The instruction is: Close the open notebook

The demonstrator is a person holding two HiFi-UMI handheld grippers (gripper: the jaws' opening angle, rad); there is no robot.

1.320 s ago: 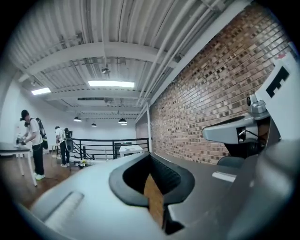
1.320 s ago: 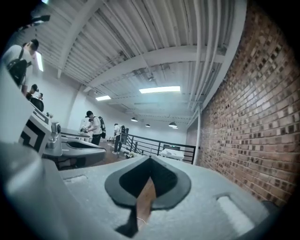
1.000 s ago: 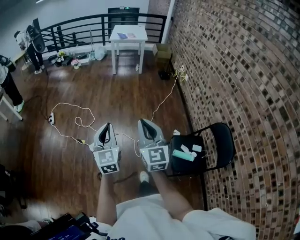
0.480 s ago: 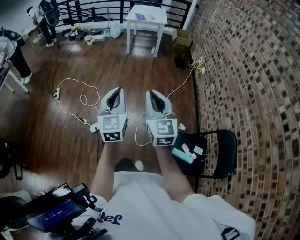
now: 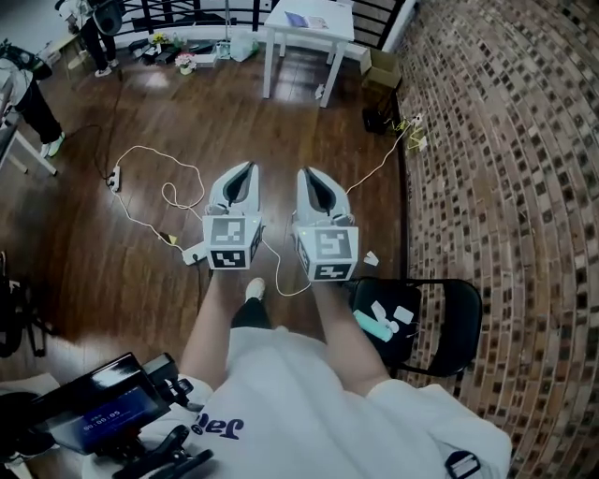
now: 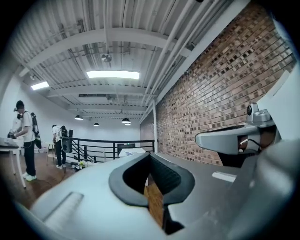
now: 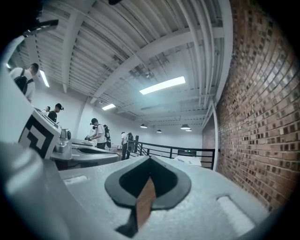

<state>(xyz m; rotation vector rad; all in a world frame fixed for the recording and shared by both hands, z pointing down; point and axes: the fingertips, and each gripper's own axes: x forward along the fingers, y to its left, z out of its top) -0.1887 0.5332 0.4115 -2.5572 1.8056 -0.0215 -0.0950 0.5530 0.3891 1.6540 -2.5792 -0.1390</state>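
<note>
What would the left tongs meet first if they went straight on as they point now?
Nothing near: the left tongs point level over the wooden floor. The white table far ahead looks first in line, though depth is unclear.

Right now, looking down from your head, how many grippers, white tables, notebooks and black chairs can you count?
Grippers: 2 (left gripper, right gripper)
White table: 1
Notebook, lying on that table: 1
Black chair: 1
Total: 5

Two hand-held grippers: left [image 5: 245, 168], right [image 5: 309, 174]; one white table [image 5: 333, 28]; one black chair [image 5: 464, 323]; one power strip [image 5: 114, 178]
</note>
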